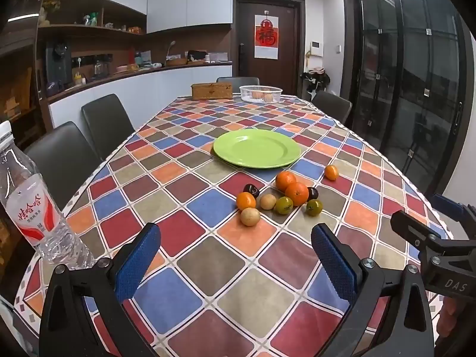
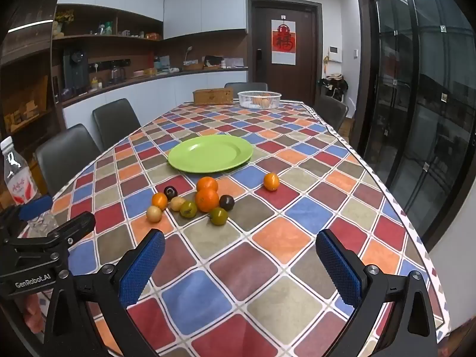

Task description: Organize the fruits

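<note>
A cluster of small fruits (image 1: 282,197) (image 2: 190,200) lies on the checkered tablecloth: oranges, green and dark tomatoes or plums, and pale yellow round fruits. One small orange (image 1: 331,172) (image 2: 271,181) lies apart to the right. An empty green plate (image 1: 256,148) (image 2: 210,153) sits just behind the fruits. My left gripper (image 1: 235,255) is open and empty, held above the table in front of the fruits. My right gripper (image 2: 239,260) is open and empty, beside the left one and equally short of the fruits.
A water bottle (image 1: 32,205) (image 2: 17,178) stands at the table's near left edge. A white basket (image 1: 261,93) (image 2: 259,99) holding fruit and a woven box (image 1: 211,90) (image 2: 213,96) stand at the far end. Dark chairs (image 1: 107,125) line the left side.
</note>
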Available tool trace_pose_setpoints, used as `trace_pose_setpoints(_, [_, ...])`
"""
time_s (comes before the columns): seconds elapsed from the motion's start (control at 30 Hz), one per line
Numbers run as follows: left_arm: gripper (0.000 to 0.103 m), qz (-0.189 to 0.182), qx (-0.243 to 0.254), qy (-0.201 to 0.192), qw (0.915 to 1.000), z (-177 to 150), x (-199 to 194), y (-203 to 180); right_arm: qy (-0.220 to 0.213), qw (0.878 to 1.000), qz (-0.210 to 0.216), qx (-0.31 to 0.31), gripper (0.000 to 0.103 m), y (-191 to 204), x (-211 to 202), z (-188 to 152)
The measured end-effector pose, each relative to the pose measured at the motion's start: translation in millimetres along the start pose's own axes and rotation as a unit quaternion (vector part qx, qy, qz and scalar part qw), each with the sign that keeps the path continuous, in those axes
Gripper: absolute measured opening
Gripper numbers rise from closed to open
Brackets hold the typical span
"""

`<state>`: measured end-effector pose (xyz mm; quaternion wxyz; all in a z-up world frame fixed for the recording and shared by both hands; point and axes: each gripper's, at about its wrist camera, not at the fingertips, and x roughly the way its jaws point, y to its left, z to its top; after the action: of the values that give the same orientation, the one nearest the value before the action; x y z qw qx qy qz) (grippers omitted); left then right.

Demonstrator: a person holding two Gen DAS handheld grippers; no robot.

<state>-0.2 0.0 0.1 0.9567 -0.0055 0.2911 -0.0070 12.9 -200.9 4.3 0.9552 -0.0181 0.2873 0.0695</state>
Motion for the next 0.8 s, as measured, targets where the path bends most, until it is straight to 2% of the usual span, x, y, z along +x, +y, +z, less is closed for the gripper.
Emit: trace_pose_setpoints(0.8, [0.103, -0.007, 0.012, -0.026, 0.9996, 5, -15, -2, -0.003, 1.0, 0.003, 0.004, 0.102, -2, 2, -2])
